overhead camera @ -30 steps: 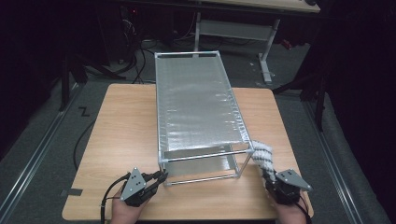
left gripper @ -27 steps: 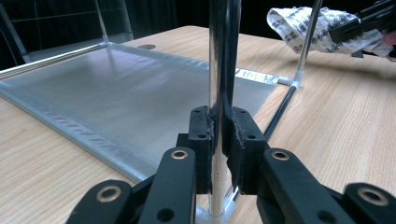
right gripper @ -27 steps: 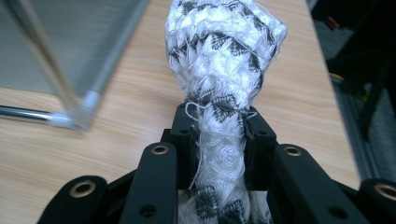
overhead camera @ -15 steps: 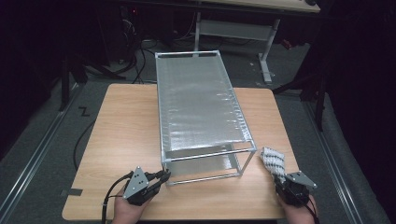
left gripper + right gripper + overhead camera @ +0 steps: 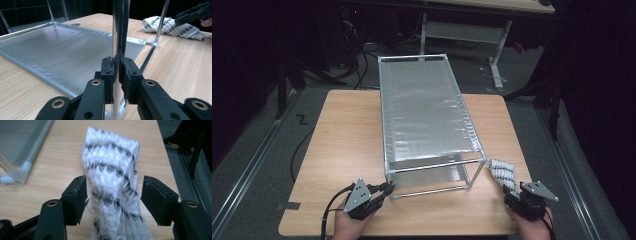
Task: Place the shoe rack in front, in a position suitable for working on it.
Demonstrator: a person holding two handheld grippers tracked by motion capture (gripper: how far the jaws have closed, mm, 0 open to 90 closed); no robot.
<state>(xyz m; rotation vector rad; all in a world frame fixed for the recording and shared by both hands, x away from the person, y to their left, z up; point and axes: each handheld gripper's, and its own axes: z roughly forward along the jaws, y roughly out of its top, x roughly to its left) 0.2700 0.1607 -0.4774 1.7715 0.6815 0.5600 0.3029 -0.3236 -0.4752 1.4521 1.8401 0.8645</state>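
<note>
Metal post [image 5: 119, 27] of the rack [image 5: 424, 107] sits clamped between the left gripper [image 5: 384, 191] jaws at the near left corner; its top is cut off in the left gripper view. Right gripper [image 5: 113, 200] jaws have just been opening and stand apart around the cloth [image 5: 113, 167], whose near end runs out of frame, on the table [image 5: 344, 130].

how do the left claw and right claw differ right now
The left claw is shut on the upright chrome corner post of the silver metal shelf rack; the right claw has just been opening, and its pads stand clear of the white-and-black patterned knit cloth between them. The left claw sits at the rack's near left corner, the right claw beside its near right corner. Both are black and hand-held, low over the wooden table.
</note>
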